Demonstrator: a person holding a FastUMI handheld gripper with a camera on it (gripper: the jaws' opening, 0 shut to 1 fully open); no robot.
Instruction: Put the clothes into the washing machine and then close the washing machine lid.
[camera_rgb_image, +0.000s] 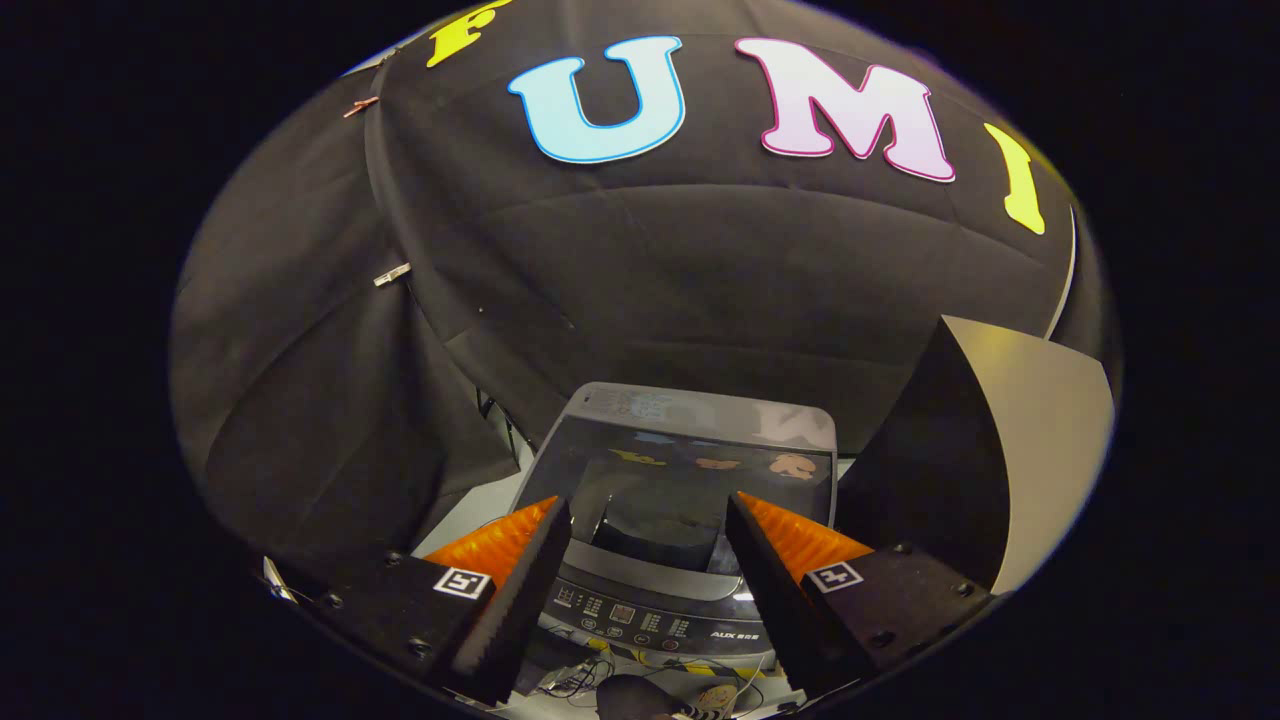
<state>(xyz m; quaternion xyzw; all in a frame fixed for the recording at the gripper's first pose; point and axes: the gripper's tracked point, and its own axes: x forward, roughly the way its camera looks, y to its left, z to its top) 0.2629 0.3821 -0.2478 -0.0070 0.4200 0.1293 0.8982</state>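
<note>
The pale grey floor (470, 510) carries a grey top-loading washing machine (690, 420), which stands just ahead of the gripper (648, 540) and shows in the wide gap between its spread, empty fingers. Its dark glossy lid (700, 480) lies flat over the top, and a control panel with small buttons (655, 615) runs along the near edge. Beneath the fingers, on the floor in front of the machine, lie a tangle of thin black cables (575, 680) and a dark rounded object (630, 695) that cannot be made out.
</note>
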